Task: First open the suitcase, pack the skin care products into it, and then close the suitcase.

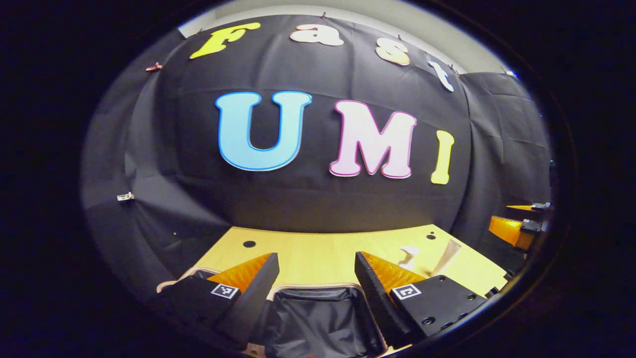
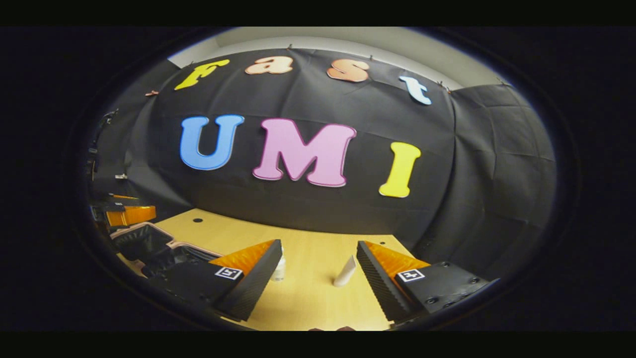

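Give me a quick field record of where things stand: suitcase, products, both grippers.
suitcase: open, dark lining showing, below the left gripper; also at lower left in the right gripper view
skin care products: two on the wooden table, a white tube and a small bottle partly hidden behind a finger; neither is packed yet
left gripper: open, empty, over the suitcase
right gripper: open, empty, pointed at the tube
stage: suitcase opened, packing not begun
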Motion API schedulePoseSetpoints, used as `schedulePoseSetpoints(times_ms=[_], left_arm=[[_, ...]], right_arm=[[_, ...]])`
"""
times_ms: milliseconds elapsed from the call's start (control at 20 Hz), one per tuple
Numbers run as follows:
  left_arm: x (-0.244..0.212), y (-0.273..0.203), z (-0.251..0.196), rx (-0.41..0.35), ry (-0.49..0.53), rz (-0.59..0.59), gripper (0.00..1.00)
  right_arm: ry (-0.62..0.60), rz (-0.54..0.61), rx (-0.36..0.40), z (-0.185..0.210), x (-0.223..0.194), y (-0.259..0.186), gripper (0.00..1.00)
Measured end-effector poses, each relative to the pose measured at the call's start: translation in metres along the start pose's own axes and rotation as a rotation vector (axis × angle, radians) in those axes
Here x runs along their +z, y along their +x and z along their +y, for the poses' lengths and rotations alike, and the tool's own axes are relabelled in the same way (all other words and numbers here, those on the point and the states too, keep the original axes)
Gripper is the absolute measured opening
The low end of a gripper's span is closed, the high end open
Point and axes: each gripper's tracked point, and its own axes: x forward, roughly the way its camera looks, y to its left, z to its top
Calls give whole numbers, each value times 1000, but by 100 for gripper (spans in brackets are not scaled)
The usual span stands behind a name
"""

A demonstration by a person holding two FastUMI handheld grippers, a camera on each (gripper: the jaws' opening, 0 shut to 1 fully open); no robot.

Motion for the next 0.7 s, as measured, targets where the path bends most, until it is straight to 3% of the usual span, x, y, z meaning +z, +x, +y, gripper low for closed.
schedulePoseSetpoints(times_ms=[300, 700], left_arm=[[-38, 54, -113, -108, 119, 63, 96], [-128, 133, -171, -91, 159, 276, 98]], right_arm=[[18, 87, 28, -38, -57, 56, 96], [5, 220, 86, -55, -133, 128, 97]])
